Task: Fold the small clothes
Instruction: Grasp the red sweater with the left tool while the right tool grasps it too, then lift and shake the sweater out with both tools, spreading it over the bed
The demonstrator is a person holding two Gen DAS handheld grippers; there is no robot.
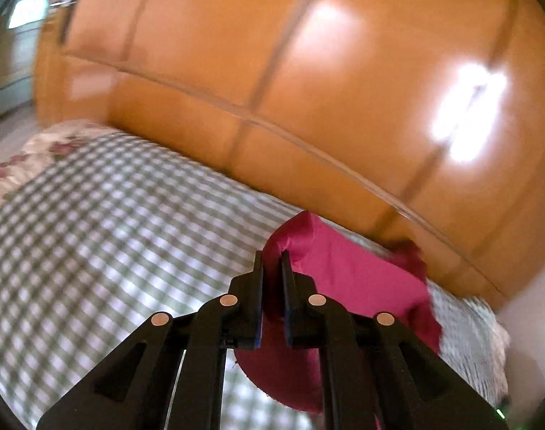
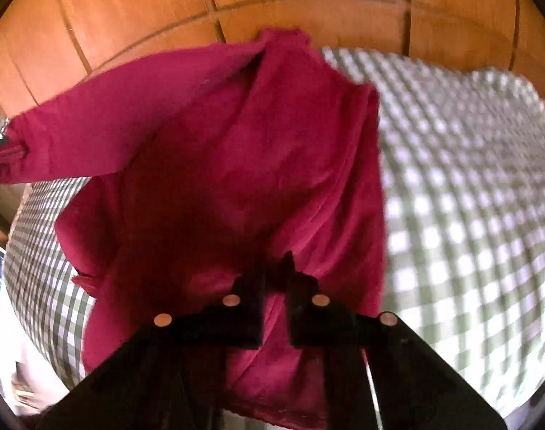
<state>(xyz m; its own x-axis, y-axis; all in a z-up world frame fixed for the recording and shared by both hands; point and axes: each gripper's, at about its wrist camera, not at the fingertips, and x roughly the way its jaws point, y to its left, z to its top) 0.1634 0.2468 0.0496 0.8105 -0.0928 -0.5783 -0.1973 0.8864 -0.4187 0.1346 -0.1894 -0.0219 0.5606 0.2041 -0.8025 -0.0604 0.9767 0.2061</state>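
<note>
Nearest in the left wrist view, your left black two-finger gripper (image 1: 272, 259) is clamped on a bunched fold of the magenta woven cloth garment (image 1: 344, 272); cloth fills the narrow gap between the fingers (image 1: 258, 268) and hangs below them on the right of the frame. Picture is motion-blurred.

Nearest in the right wrist view, your right black two-finger gripper (image 2: 276, 268) is likewise closed on the same magenta garment (image 2: 236, 165), with fabric pinched between the dark fingers (image 2: 254, 286). From that grip the cloth spreads away toward the far side. One part of it stretches off to the left edge of the frame, where it bunches up.

Under the garment lies the green-and-white checked bed sheet (image 2: 469, 179), seen to the right and lower left. In the left view a floral-patterned fabric (image 1: 39, 154) lies at the sheet's far left edge.

Farthest, a glossy orange-brown wooden panelled headboard (image 1: 272, 53) stands behind the bed, with bright glare on its right part.
</note>
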